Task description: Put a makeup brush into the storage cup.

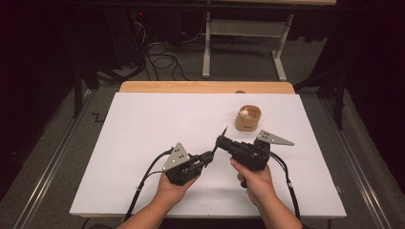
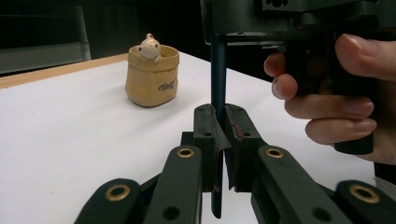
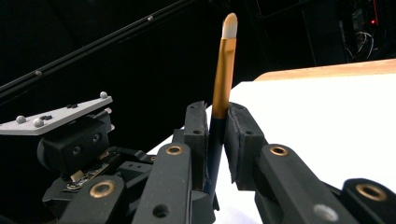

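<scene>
Left gripper: jaws clamped on the dark lower handle of the brush.
Right gripper: jaws closed on the same brush, near its gold ferrule.
Advice: release one grip only once the other is secure; keep the bristles up.
Pot: beyond, well apart on the table.

A slim brush with a dark blue handle, gold metal ferrule and pale bristle tip is standing upright between the right gripper, whose black pads seem to be pressing its handle. The left gripper is sitting lower left, beside the white table.
</scene>
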Demonstrator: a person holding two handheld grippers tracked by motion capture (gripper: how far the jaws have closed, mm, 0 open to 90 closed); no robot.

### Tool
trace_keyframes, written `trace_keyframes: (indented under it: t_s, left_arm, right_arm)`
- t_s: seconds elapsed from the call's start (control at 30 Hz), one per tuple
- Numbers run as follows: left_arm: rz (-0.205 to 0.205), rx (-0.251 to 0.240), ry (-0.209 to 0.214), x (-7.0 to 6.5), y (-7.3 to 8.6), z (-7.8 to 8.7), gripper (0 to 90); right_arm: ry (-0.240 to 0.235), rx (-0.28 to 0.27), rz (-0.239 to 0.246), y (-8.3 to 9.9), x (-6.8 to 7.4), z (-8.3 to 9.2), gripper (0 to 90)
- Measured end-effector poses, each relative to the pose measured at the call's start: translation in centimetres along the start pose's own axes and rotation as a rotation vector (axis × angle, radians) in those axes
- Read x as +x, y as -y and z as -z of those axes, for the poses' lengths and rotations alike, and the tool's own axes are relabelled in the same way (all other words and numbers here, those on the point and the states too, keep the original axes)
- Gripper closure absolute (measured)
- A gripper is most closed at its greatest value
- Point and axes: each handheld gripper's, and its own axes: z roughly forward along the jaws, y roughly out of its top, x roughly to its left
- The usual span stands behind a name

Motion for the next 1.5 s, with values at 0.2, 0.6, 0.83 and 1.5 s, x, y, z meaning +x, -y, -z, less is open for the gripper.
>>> trace_keyframes:
  t_s: [0.2,0.6,0.83,1.5]
  left_arm:
    - [-0.001,0.0,0.001,-0.01,0.0,0.0,83.9]
    - [-0.002,0.001,0.004,0.02,0.01,-0.02,83.9]
    - [0.002,0.006,0.003,0.03,0.02,-0.05,83.7]
    - [-0.003,0.032,-0.018,0.35,-0.76,0.18,55.1]
  right_arm:
    - [-0.002,0.0,-0.002,0.0,0.03,0.01,83.3]
    - [-0.004,0.002,-0.006,-0.02,0.02,0.04,84.5]
    - [0.002,0.004,0.002,0.0,0.03,0.03,84.6]
    - [0.051,0.007,0.081,-0.18,0.12,0.4,84.6]
